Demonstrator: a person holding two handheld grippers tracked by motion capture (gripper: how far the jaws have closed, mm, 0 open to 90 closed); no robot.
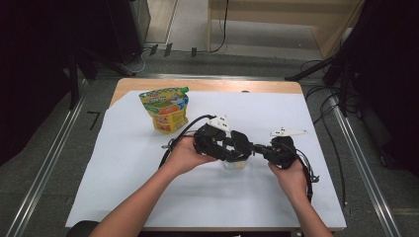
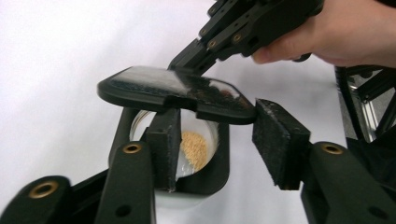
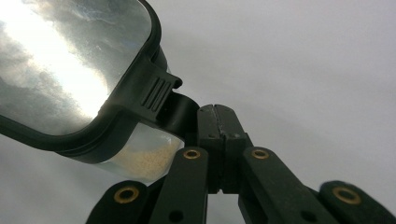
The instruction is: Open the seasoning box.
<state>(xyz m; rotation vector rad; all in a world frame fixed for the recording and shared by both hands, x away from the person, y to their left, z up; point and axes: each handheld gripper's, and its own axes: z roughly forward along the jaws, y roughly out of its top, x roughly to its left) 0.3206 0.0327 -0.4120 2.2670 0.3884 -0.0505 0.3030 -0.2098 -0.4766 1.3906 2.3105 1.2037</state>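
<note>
Both claws meet over the middle of the worktop (image 1: 148,197) in the high view, the left claw (image 1: 232,147) reaching in from the left and the right claw (image 1: 262,149) from the right. Just under their tips stands a small clear container (image 1: 233,166) with a pale grainy filling. A colourful stand-up pouch (image 1: 165,109) with a green cap stands well apart from the left claw, on its far left side. White covering lies over the wooden worktop.

Seen from the left claw view, the left claw (image 2: 215,140) is half spread. One finger (image 2: 163,144) stands at the container's (image 2: 196,154) open mouth; whether it touches the rim cannot be told. The other finger (image 2: 280,140) hangs free in the air on the opposite side, so nothing is pinched. Above these fingers, the container's hinged black-framed lid (image 2: 173,91) is tilted up, and beige grains (image 2: 194,148) show through the mouth below it. Beyond the lid, the right claw comes in from the top, held by a hand (image 2: 345,32).

From the right claw view, the right claw (image 3: 215,114) is pressed together on the black tab at the lid's (image 3: 70,60) edge. That clear-paned lid rises up and left of the tips. Below it, the container (image 3: 140,161) with its grains sits just left of the claw.
</note>
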